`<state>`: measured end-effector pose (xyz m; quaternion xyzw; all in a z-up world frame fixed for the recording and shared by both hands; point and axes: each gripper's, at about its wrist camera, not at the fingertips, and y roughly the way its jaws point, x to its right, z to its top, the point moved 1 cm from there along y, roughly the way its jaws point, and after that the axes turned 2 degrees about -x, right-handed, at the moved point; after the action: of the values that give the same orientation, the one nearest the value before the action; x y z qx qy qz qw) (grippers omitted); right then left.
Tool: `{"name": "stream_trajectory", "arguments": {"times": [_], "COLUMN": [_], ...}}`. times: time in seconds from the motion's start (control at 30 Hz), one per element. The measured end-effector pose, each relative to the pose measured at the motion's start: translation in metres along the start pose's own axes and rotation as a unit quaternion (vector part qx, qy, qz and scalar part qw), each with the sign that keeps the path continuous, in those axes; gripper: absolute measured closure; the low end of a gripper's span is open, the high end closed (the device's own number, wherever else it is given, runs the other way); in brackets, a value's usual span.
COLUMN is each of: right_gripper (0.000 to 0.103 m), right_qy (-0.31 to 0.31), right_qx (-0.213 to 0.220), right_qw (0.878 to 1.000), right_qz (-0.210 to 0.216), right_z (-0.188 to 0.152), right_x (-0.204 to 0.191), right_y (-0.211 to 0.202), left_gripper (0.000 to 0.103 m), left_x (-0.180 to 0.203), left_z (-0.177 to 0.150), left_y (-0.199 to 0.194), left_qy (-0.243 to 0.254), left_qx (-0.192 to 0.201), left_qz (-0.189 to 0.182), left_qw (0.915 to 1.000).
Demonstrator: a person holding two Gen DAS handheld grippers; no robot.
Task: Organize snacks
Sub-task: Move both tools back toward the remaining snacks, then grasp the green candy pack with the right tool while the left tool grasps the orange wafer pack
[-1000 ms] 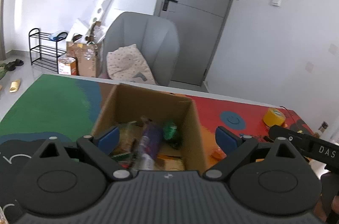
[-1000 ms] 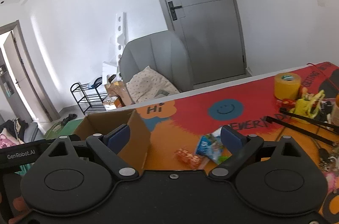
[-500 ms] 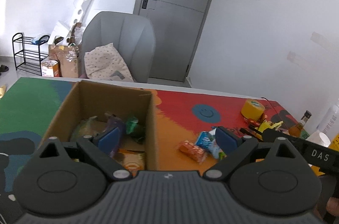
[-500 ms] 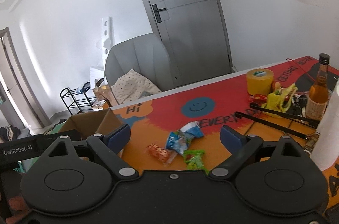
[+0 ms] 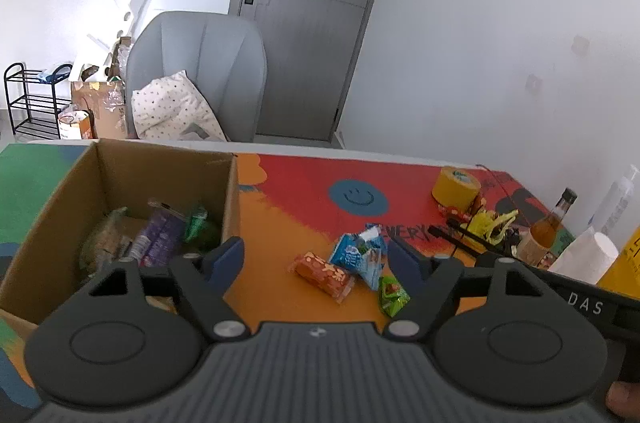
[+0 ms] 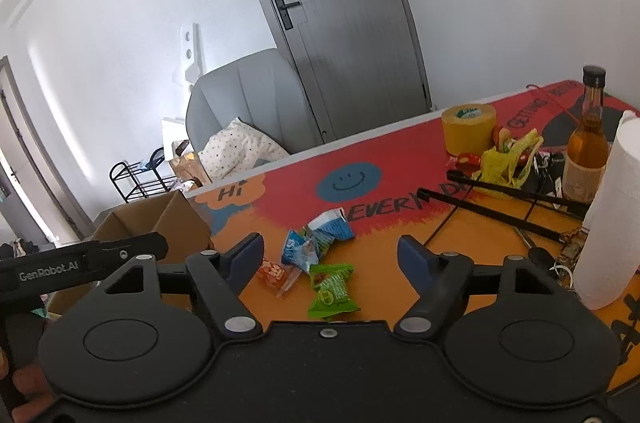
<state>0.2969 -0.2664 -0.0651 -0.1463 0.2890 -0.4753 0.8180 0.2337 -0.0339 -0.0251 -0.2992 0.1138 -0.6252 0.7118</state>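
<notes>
Left wrist: left gripper [image 5: 316, 257] jaws wide, empty | right gripper [image 6: 331, 255] jaws wide, empty

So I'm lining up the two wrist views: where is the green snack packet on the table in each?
Left wrist: green snack packet lies low and right of centre, by the right finger.
Right wrist: it lies bottom centre, between the fingers.
Shared landmark: the yellow tape roll.
</notes>
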Motion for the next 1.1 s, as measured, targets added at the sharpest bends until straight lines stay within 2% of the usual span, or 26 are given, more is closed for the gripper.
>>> {"name": "stream_trajectory", "arguments": {"times": [0.23,0.5,0.67,0.77,0.87,1.1], "right_gripper": [0.036,0.042,0.044,0.054,0.07,0.073], "right_qy": [0.009,0.009,-0.01,-0.014,-0.005,0.01], "right_qx": [-0.023,-0.059,-0.078,-0.093,-0.092,-0.074], "right_qw": [1.0,0.997,0.996,0.995,0.995,0.997], "right_qz": [0.014,0.039,0.047,0.045,0.038,0.021], "right_z": [-0.007,-0.017,-0.023,-0.028,-0.033,-0.031], "right_x": [0.009,0.014,0.009,0.01,0.017,0.025], "right_y": [0.022,0.064,0.082,0.091,0.095,0.091], "left_gripper": [0.036,0.048,0.049,0.049,0.049,0.05], "left_x": [0.01,0.02,0.029,0.029,0.025,0.019], "left_z": [-0.004,-0.008,-0.011,-0.014,-0.017,-0.025], "left_y": [0.025,0.06,0.072,0.081,0.089,0.104], "left_qy": [-0.002,-0.017,-0.019,-0.024,-0.029,-0.038], "left_qx": [-0.022,-0.042,-0.049,-0.055,-0.061,-0.065], "left_qz": [0.007,0.042,0.049,0.056,0.07,0.081], "left_qw": [0.9997,0.9981,0.9974,0.9966,0.9953,0.9939]}}
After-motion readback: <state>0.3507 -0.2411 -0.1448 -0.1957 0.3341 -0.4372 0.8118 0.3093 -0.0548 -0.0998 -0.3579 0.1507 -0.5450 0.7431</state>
